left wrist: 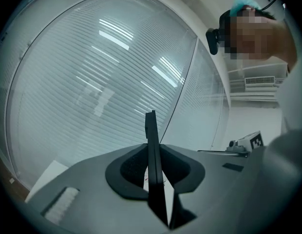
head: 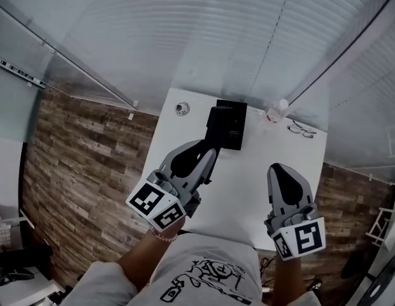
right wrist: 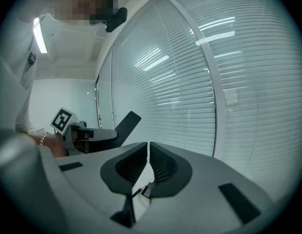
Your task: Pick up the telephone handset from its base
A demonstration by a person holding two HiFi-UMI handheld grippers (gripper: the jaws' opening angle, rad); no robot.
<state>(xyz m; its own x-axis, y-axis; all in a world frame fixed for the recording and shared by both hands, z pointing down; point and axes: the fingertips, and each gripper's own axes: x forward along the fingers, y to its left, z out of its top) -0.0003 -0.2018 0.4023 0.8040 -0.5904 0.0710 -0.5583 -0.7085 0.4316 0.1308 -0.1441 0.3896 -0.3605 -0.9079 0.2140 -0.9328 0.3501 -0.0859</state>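
- My left claw (head: 209, 150) pinches the black telephone handset (left wrist: 152, 150) edge-on between its jaws. The handset sticks out past the tips, with window blinds behind it.
- The phone base (head: 237, 129) lies on the white counter (head: 248, 190), just beyond that claw's tips.
- My right claw (right wrist: 148, 152) holds nothing, its jaws pressed almost together. It sits to the right of the left claw, over the counter's near edge.
- Glasses (head: 301, 130) lie on the counter beyond the right claw.

Overhead view (others level, toward blinds (left wrist: 92, 82))
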